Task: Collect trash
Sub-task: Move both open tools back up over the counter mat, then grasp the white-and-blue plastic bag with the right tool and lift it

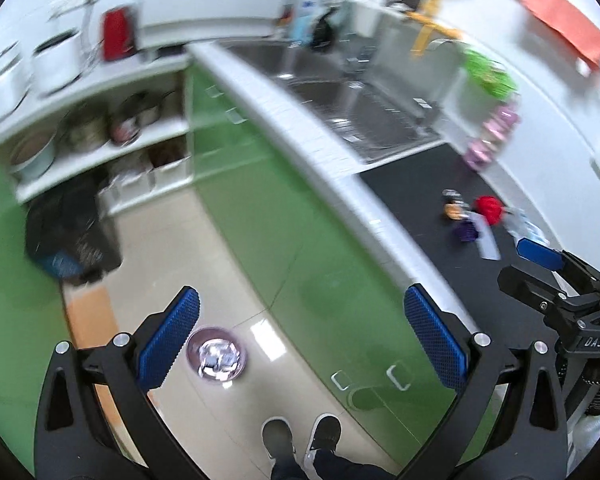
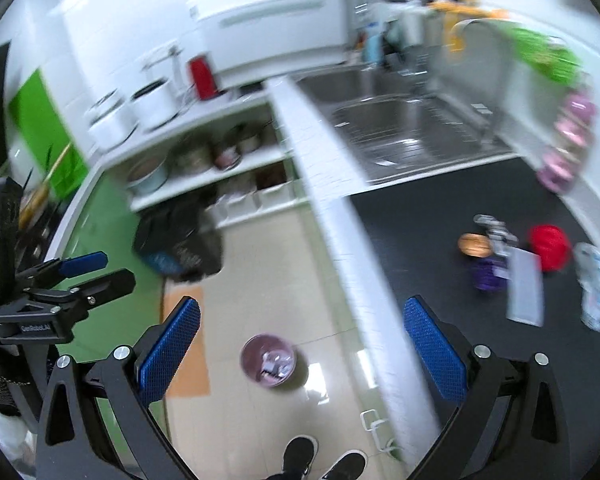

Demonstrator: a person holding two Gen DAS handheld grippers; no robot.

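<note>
Right wrist view: left gripper (image 2: pixel 82 270) body reads "GenRobot.AI".

A steel sink (image 2: pixel 404 132) sits in the counter above green cabinets (image 1: pixel 252 208), with pots (image 1: pixel 128 120) shelved nearby.

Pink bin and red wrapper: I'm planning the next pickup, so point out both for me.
pink bin (image 2: pixel 268 361), right wrist view, on its rim, on the floor.
red wrapper (image 2: pixel 550 247), right wrist view, on its crumpled middle, on the dark counter.

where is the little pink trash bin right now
The pink trash bin stands on the tiled floor in front of the green cabinets, just ahead of the person's shoes; in the left wrist view it sits beside the left claw's left finger.
</note>
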